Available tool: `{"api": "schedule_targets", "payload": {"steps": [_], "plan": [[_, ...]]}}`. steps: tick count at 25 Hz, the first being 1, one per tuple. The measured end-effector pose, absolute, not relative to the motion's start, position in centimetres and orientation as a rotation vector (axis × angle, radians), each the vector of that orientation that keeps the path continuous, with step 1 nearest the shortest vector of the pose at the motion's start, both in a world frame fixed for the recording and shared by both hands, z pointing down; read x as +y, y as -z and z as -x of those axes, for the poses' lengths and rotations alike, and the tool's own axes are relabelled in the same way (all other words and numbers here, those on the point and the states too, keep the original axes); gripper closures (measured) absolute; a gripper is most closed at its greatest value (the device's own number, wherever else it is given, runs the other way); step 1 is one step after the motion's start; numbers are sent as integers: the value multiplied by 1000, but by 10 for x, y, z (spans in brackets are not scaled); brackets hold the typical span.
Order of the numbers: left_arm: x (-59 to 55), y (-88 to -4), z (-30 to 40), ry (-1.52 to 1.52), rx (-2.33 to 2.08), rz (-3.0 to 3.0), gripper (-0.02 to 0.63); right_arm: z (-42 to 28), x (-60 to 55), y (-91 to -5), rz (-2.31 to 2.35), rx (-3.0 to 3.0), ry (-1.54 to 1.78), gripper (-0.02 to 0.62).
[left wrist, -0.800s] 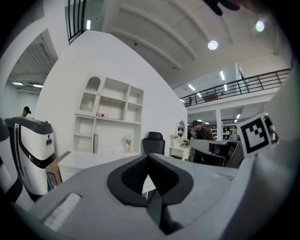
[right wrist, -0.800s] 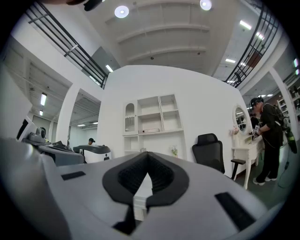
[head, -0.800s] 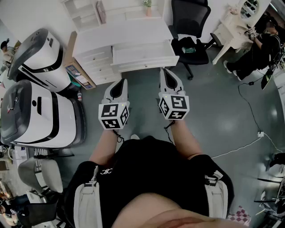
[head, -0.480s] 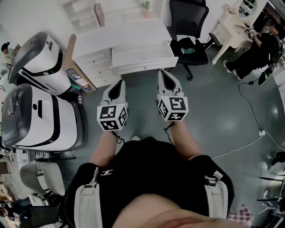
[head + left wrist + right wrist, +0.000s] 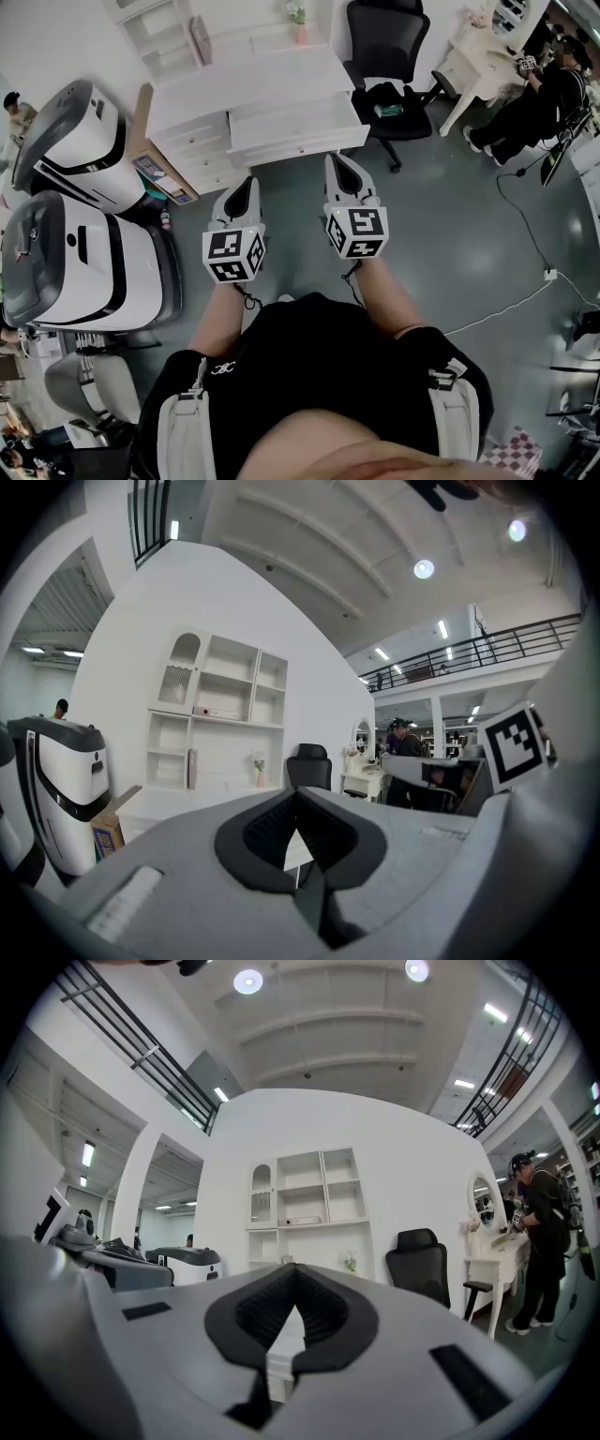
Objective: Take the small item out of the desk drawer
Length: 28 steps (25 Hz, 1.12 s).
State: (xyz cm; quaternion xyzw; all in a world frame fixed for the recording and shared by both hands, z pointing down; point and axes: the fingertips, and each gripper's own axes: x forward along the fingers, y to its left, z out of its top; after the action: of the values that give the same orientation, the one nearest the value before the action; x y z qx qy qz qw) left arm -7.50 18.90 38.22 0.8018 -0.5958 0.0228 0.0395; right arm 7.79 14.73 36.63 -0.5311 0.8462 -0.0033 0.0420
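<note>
A white desk (image 5: pixel 246 82) with drawers stands ahead of me, and its wide middle drawer (image 5: pixel 298 133) juts out a little from the front. No small item shows in any view. My left gripper (image 5: pixel 246 186) hovers over the grey floor just short of the desk, jaws shut and empty. My right gripper (image 5: pixel 338 163) is beside it, close to the middle drawer's front, also shut with nothing held. In the left gripper view the shut left gripper (image 5: pixel 298 794) points at the desk top (image 5: pixel 169 803). In the right gripper view the shut right gripper (image 5: pixel 293 1269) points toward the shelf unit (image 5: pixel 309 1194).
A black office chair (image 5: pixel 389 56) stands right of the desk. Two large white machines (image 5: pixel 75 253) (image 5: pixel 70 122) and a cardboard box (image 5: pixel 159 167) crowd the left. A person (image 5: pixel 544 103) stands at a white vanity table at the far right. A cable (image 5: pixel 506 300) runs over the floor.
Both grippers have moved a little forward toward the desk front. Their jaws stay shut.
</note>
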Motion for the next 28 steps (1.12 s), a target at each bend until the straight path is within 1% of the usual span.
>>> {"api": "schedule_targets", "payload": {"steps": [10,20,28], "plan": [[179,-382,107,-27,-1794,-2485,591,-47,140,-366,1639,2556,2,600],[179,-393,125,-35,-1802,-2476,591,-37,135,-368,1649,2540,-11,600],[159,-400,135,-64,-1830,-2465,591,-30,109,-376,1639,2542,2,600]]}}
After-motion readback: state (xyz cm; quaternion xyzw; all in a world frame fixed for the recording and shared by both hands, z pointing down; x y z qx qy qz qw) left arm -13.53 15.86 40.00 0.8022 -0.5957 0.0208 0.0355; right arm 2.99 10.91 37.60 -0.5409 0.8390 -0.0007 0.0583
